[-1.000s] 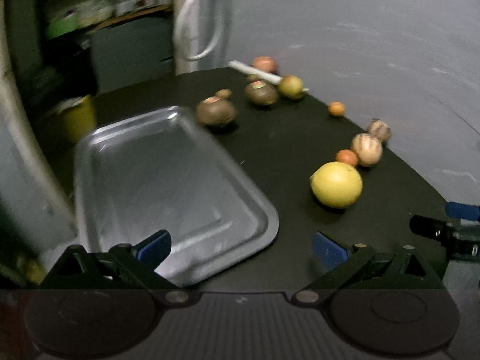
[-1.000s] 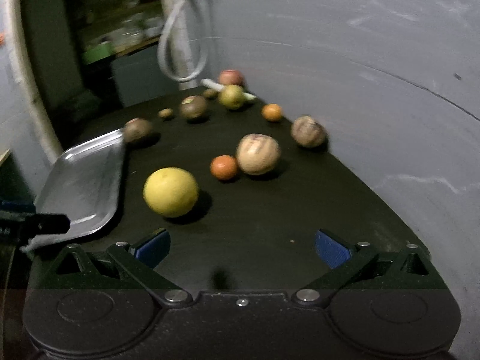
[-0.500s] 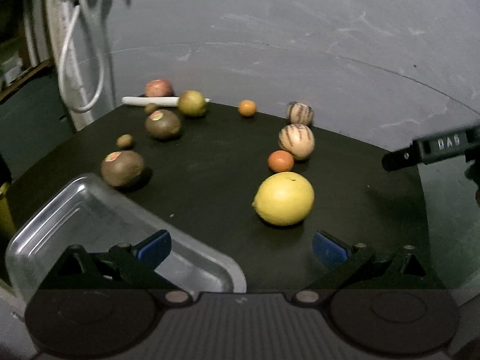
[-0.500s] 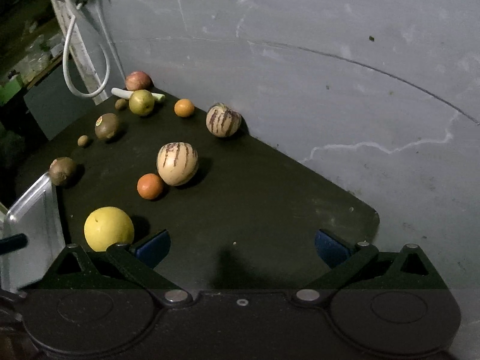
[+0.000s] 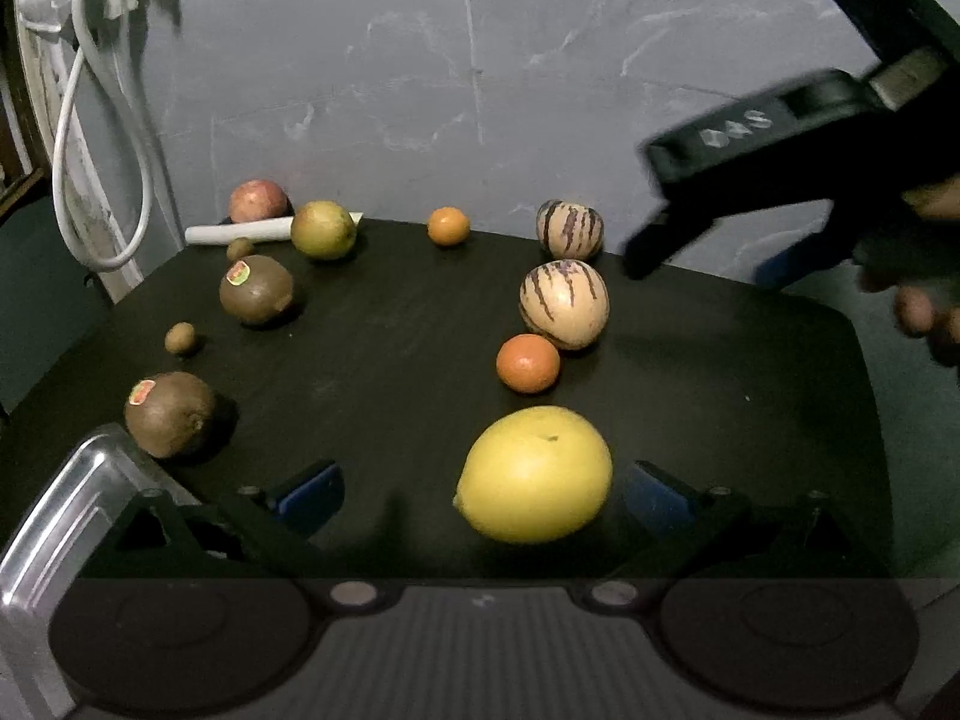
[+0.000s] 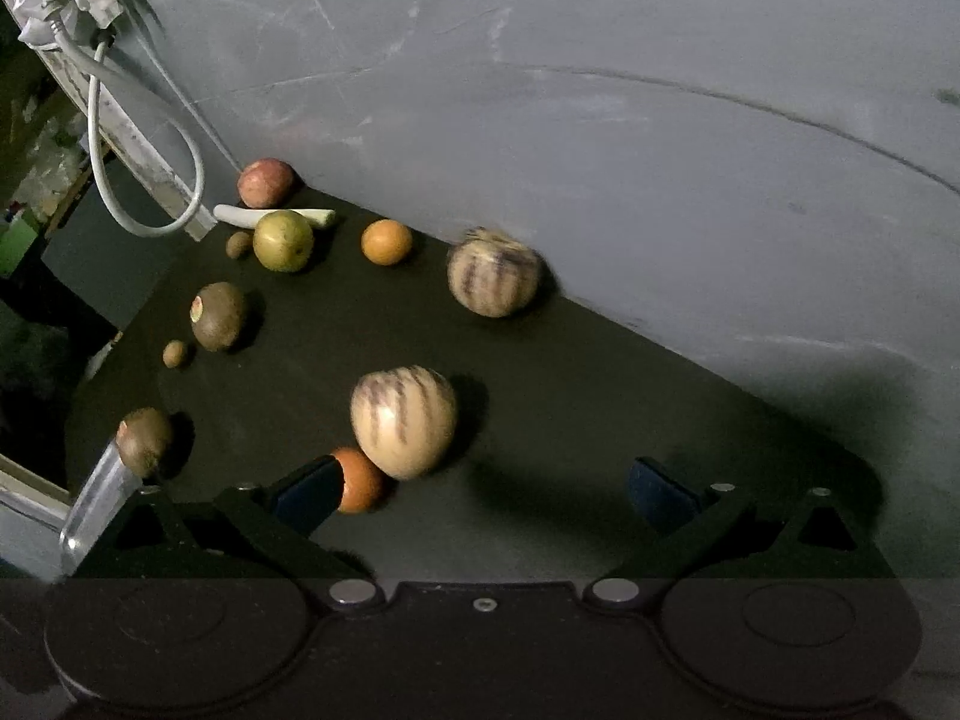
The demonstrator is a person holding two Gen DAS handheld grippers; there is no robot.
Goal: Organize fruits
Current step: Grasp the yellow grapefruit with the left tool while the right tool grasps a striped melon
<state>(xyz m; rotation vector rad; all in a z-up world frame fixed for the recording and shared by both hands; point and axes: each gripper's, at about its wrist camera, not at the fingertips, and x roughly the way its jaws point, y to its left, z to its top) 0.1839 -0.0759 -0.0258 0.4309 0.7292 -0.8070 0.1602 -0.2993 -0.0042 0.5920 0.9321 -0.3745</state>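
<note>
Fruits lie scattered on a black table (image 5: 390, 330). A big yellow citrus (image 5: 534, 474) sits between the open fingers of my left gripper (image 5: 483, 495). Behind it are a small orange (image 5: 528, 362) and two striped melons (image 5: 564, 312) (image 5: 570, 228). Two brown kiwis (image 5: 169, 413) (image 5: 256, 288) lie at the left. A corner of the silver tray (image 5: 66, 516) shows at the lower left. My right gripper (image 6: 486, 492) is open and empty, just before a striped melon (image 6: 403, 421) and the small orange (image 6: 359, 480).
A green apple (image 5: 323, 229), a red apple (image 5: 258, 201), a second small orange (image 5: 448, 225), a white stick (image 5: 240, 233) and two tiny brown fruits (image 5: 180, 338) lie at the back. A grey wall (image 5: 480, 90) bounds the table. White cables (image 5: 90, 150) hang at the left.
Both grippers have moved forward and swung right over the table. The yellow citrus now lies between the left fingers. The right gripper has closed in on the striped melon and small orange.
</note>
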